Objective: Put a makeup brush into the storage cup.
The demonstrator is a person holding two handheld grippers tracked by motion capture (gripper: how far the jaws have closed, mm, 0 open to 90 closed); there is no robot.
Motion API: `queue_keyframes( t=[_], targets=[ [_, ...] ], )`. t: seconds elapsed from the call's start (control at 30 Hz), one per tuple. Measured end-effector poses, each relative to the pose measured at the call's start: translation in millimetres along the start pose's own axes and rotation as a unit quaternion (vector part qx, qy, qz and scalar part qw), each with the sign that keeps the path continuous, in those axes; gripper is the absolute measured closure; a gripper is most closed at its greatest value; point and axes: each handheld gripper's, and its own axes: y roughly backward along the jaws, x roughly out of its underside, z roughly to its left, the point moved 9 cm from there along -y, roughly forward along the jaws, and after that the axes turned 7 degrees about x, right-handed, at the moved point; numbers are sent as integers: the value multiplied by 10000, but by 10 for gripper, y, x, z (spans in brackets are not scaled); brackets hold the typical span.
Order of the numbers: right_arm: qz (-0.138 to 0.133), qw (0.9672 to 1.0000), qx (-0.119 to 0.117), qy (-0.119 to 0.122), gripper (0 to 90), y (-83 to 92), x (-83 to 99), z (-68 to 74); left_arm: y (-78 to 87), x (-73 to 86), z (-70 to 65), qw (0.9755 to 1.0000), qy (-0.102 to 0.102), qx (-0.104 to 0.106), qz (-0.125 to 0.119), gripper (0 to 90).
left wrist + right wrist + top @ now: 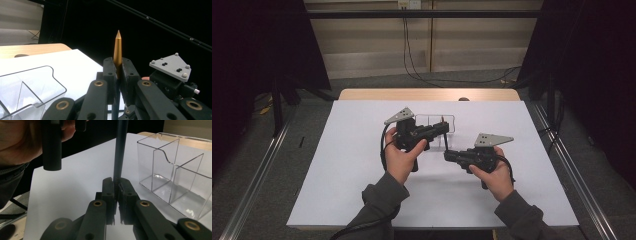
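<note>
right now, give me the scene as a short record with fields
surface: white sheet on a table
object held: pen, gold tip, dark barrel
left gripper: shut on the pen's gold end
right gripper: shut on the dark barrel
pen pose: about upright, off the table
container: clear divided organizer, empty, beside the pen

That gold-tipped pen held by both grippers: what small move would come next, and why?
Probably the right gripper opens. Both it and the left gripper clamp the upright gold-tipped dark pen, and the clear plastic divided box stands empty close by, so one hand must let go first.
</note>
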Motion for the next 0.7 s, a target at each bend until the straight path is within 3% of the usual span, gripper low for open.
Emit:
queue_keyframes(
  t=[0.2, 0.3, 0.7],
  targets=[
    [-9, 10000, 21, 5, 825, -6, -6, 12, -4, -6, -5, 10000, -44, 2, 23, 838],
    [-32, 10000, 34, -10, 764, -4, -13, 12, 2, -15, 0, 10000, -81, -32, 23, 838],
    [-176, 9989, 443, -9, 358, 34, -28, -98, 43, -74, 22, 9997, -216, -143, 7, 838]
  ],
)
